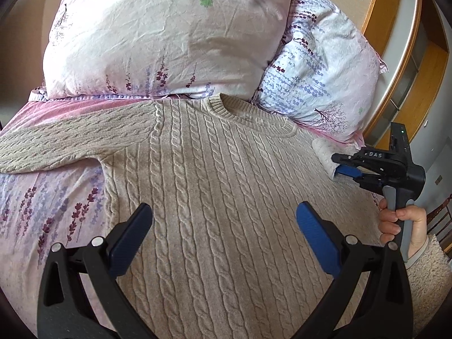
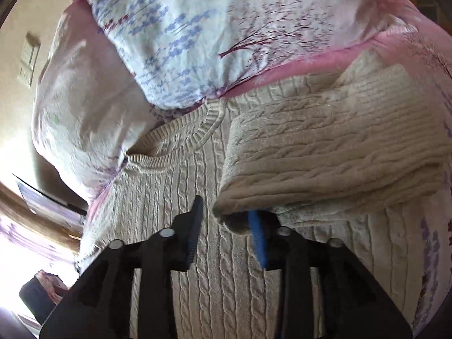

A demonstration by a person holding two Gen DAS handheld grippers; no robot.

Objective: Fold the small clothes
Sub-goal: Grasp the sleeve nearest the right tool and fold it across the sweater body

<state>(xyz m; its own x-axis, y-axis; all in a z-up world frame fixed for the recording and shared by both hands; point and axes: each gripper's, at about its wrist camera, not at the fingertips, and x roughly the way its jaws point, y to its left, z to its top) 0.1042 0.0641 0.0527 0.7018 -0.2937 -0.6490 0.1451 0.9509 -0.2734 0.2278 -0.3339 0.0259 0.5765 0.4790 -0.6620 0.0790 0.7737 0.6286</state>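
A beige cable-knit sweater (image 1: 214, 175) lies flat on the bed, collar toward the pillows, its left sleeve (image 1: 70, 141) stretched out to the left. My left gripper (image 1: 223, 212) is open and empty, hovering over the sweater's body. My right gripper (image 1: 343, 171) is at the sweater's right side, by the right sleeve's cuff (image 1: 325, 152). In the right wrist view the right gripper (image 2: 226, 214) is open, and the right sleeve (image 2: 325, 155) lies folded across the chest, its cuff end draped over the right blue pad (image 2: 258, 243). The collar (image 2: 175, 144) lies beyond it.
Two floral pillows (image 1: 169, 34) (image 1: 322, 65) lean at the head of the bed, just past the collar. Pink floral bedsheet (image 1: 50, 203) surrounds the sweater. A wooden and grey cabinet (image 1: 409, 56) stands at the right. My hand (image 1: 401, 223) grips the right tool's handle.
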